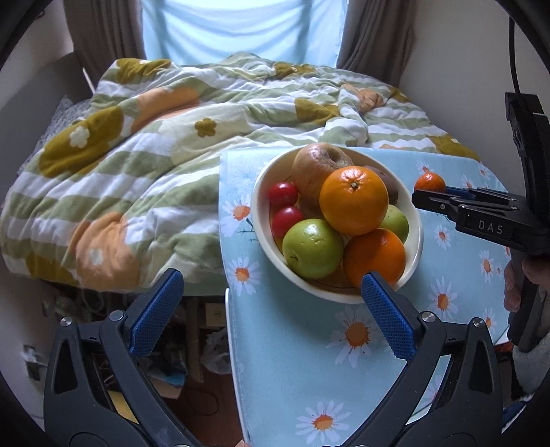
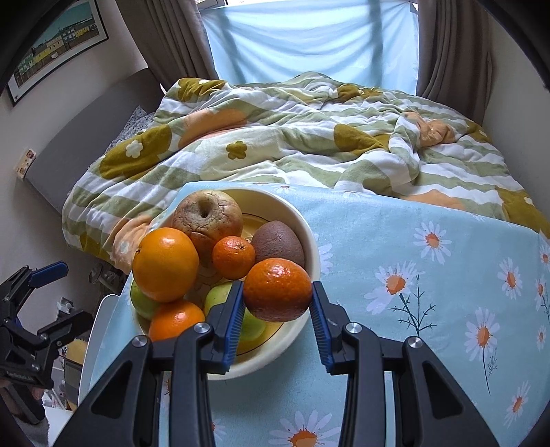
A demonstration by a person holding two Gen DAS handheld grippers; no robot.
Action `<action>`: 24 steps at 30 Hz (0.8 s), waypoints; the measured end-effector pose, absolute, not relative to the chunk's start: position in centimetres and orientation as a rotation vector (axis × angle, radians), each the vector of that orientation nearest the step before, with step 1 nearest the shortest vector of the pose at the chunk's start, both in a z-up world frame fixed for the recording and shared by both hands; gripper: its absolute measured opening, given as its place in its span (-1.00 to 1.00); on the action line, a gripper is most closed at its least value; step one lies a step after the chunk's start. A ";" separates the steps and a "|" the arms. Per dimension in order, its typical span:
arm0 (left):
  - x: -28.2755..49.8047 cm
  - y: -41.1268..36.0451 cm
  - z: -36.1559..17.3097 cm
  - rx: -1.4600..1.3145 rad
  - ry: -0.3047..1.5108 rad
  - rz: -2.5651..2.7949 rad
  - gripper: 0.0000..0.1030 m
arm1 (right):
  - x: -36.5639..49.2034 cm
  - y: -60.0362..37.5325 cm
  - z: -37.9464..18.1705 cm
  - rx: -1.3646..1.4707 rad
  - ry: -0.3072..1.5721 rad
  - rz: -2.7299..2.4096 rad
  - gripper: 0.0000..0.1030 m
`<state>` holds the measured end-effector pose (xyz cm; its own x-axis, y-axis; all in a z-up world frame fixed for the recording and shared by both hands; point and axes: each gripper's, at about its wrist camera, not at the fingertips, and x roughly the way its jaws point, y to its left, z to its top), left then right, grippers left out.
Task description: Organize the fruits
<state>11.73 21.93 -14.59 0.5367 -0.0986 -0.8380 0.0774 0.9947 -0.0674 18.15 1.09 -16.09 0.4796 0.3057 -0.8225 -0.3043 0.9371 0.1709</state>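
Over the daisy cloth (image 2: 412, 240), right claw (image 2: 277, 309) grips a tangerine (image 2: 276, 289); left claw (image 1: 271, 309) gapes empty

left hand-held gripper (image 1: 271, 292): jaws spread wide | right hand-held gripper (image 2: 277, 311): clamped, angled down

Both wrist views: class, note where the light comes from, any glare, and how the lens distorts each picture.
Left wrist view: daylight through the curtained window, soft glare on the large orange, black fisheye corners. Right wrist view: same backlight, sheen on the held mandarin, table edge bowed, frame edges stretched.
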 end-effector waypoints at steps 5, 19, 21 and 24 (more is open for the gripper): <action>11.0 20.8 -15.2 -0.034 1.013 -0.093 1.00 | 18.3 0.7 -16.3 0.004 0.996 0.401 -0.11; 8.0 16.0 -11.5 -0.023 0.961 -0.045 1.00 | 14.5 -4.0 -12.2 -0.003 0.913 0.395 0.84; 7.4 15.0 -10.2 -0.022 0.944 -0.038 1.00 | 13.7 -5.2 -10.9 -0.004 0.904 0.381 0.84; 6.6 13.4 -8.1 -0.024 0.921 -0.025 1.00 | 12.1 -7.2 -9.0 -0.018 0.895 0.345 0.85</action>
<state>6.61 13.40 -8.12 0.6045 -0.0316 -0.7960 0.0111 0.9995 -0.0312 12.07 -7.17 -9.02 0.5747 0.2867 -0.7665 -0.3018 0.9449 0.1271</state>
